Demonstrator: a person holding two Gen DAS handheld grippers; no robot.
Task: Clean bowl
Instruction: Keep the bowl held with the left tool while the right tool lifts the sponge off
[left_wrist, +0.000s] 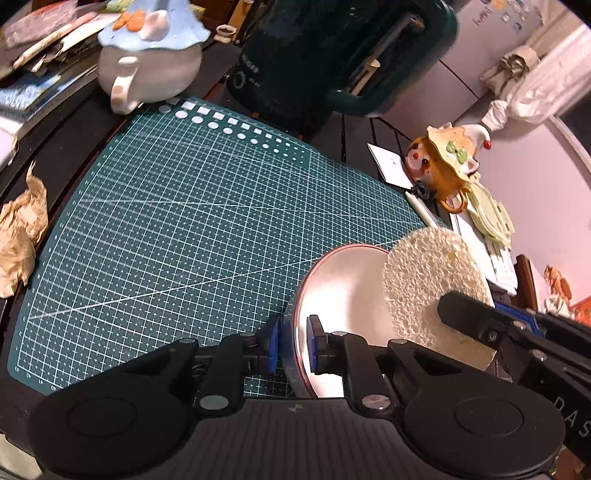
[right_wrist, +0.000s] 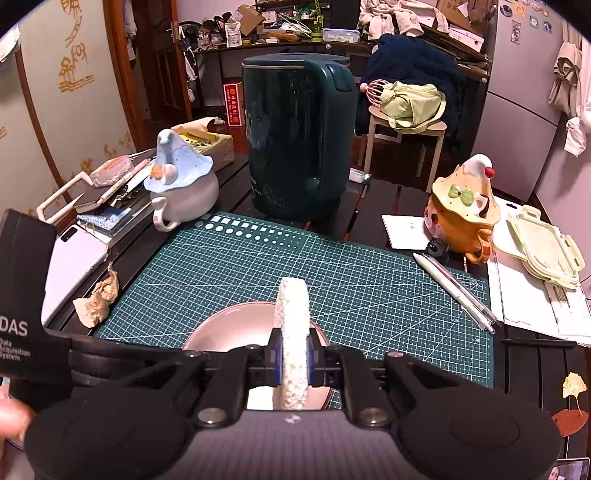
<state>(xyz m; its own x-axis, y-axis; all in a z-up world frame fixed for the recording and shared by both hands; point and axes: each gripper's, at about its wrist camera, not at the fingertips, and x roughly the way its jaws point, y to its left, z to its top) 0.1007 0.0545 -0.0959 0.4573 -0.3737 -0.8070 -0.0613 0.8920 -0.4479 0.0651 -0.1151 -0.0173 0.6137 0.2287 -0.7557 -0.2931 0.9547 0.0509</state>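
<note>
A pale bowl with a reddish rim stands tilted at the near right of the green cutting mat. My left gripper is shut on the bowl's near rim, one blue pad outside and one inside. A round white sponge is held upright over the bowl's right side. In the right wrist view my right gripper is shut on the sponge, edge-on, above the bowl. I cannot tell whether the sponge touches the bowl's inside.
A dark green kettle stands behind the mat. A blue-lidded teapot sits at the back left, an orange one at the right. Crumpled paper lies left of the mat; a pen and plastic lid lie right.
</note>
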